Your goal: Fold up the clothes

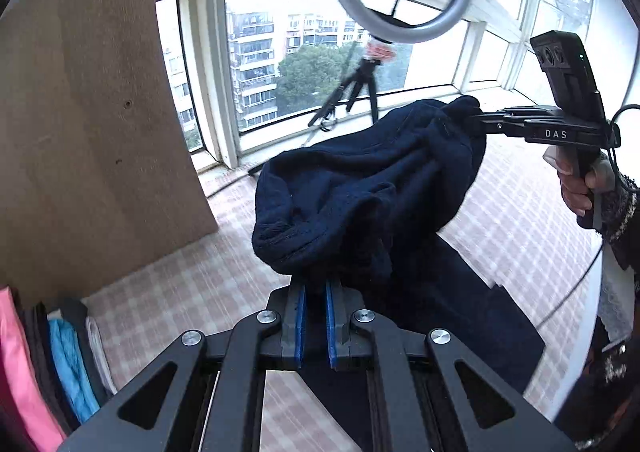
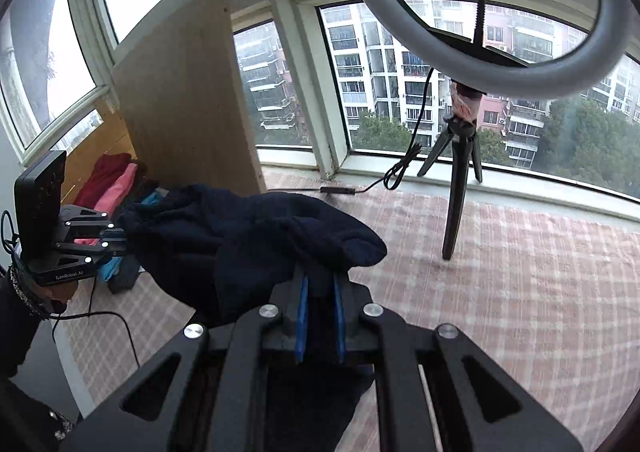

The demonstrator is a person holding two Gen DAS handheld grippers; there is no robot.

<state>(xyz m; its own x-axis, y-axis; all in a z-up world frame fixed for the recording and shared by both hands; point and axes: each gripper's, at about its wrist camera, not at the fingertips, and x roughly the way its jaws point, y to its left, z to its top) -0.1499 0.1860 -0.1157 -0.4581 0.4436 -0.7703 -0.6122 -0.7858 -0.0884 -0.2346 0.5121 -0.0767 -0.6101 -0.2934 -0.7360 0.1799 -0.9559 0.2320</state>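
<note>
Both grippers' jaws clamp the navy garment (image 1: 360, 188), stretched left-to-right between them.

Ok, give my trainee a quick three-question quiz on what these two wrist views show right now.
1. True or false: the navy garment lies flat on the checked cloth.
2. Which grippers are shut on it? A) only the left gripper B) only the right gripper C) both
3. Fill in: the ring light stands on a small ____ by the window.

Key
1. False: it hangs bunched between the two grippers.
2. C
3. tripod
</note>
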